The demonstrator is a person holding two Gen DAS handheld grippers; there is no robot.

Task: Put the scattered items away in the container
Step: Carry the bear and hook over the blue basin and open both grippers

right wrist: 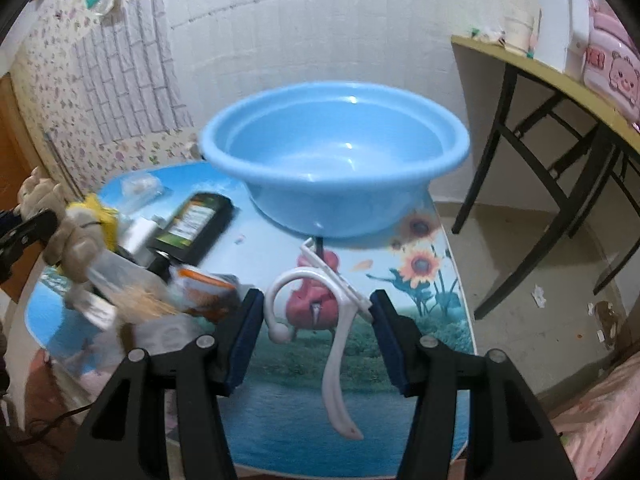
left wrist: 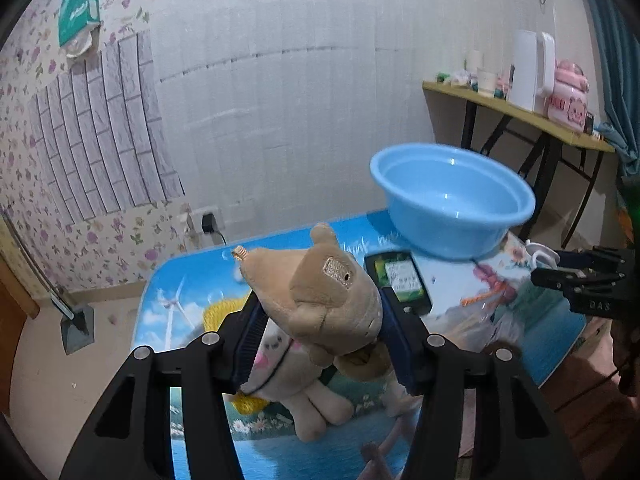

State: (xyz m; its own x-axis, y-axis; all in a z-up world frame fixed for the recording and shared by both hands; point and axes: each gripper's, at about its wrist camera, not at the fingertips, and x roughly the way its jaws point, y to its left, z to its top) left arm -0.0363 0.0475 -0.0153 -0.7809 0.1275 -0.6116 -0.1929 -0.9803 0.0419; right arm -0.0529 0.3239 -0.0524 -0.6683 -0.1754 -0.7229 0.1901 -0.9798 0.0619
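The left gripper (left wrist: 320, 340) was clenched on a tan plush toy (left wrist: 320, 300), its blue pads pressed into the toy's sides and the toy lifted clear of the table (left wrist: 192, 280). The plush's pale legs hung down toward 6 o'clock, and a yellow item (left wrist: 218, 312) lay on the tabletop behind it, toward 9 o'clock of the toy. The light blue plastic basin (left wrist: 452, 208) sat at 2 o'clock from the toy, on the far part of the scenery-printed table. A dark bottle with a green label (left wrist: 400, 280) lay flat between toy and basin, just beside the basin's base.

In the right wrist view, the right gripper (right wrist: 316, 336) stood released, its fingers wide apart on either side of a white plastic hook-shaped item (right wrist: 340, 320) lying on the tabletop (right wrist: 400, 320). Whether the right pad touched that item could not be told. The basin (right wrist: 332, 160) lay straight ahead at 12 o'clock, upright and holding nothing visible. At 10 o'clock lay the dark bottle (right wrist: 192, 228), and near it at 9 o'clock a blurred orange-and-white packet (right wrist: 204, 288). The plush toy (right wrist: 60, 232) showed at the far left edge, held in the other gripper.
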